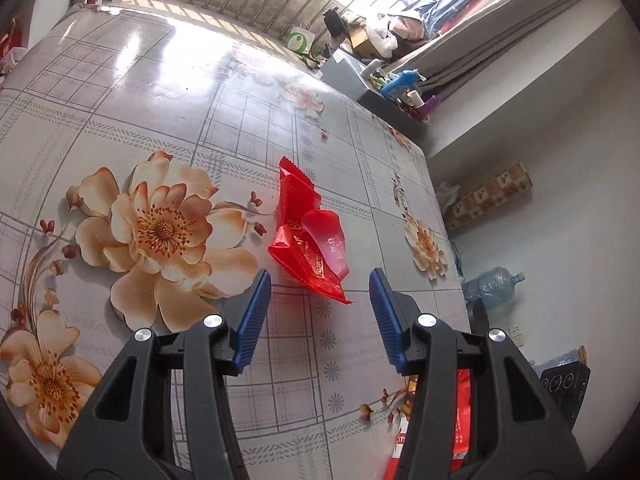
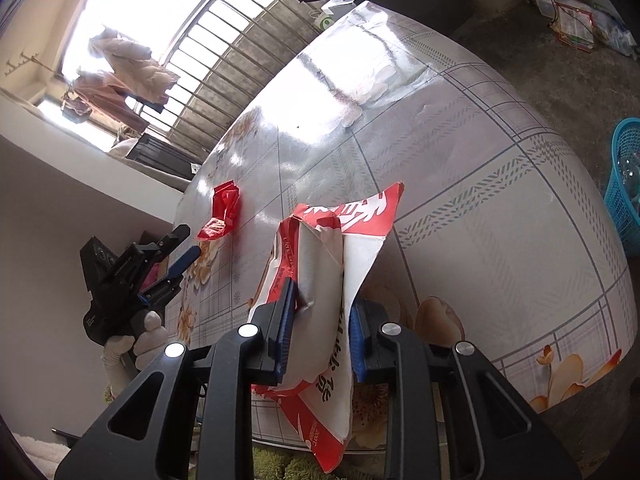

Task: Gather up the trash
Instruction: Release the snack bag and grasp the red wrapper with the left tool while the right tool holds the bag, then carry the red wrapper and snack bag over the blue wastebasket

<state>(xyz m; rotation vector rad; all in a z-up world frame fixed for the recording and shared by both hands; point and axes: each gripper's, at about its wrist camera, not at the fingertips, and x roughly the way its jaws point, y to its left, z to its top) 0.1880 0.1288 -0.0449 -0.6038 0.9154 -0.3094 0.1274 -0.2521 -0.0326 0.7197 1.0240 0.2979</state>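
Note:
A crumpled red plastic wrapper (image 1: 308, 236) lies on the flower-patterned tablecloth (image 1: 168, 92), near the table's right edge in the left wrist view. My left gripper (image 1: 320, 274) is open just short of it, and the wrapper's near corner reaches between the blue pads (image 1: 256, 312) without touching them. My right gripper (image 2: 324, 294) is shut on a torn red-and-white packaging bag (image 2: 320, 248), held above the table's near edge. The right wrist view also shows the wrapper (image 2: 222, 212) and the left gripper (image 2: 190, 242), held by a gloved hand (image 2: 148, 336).
A turquoise basket (image 2: 624, 184) stands on the floor beyond the table's right side. A blue water jug (image 1: 492, 284) and a dark speaker-like box (image 1: 564, 388) sit on the floor past the table edge. A cluttered shelf (image 1: 400, 88) runs below the barred window (image 1: 248, 0).

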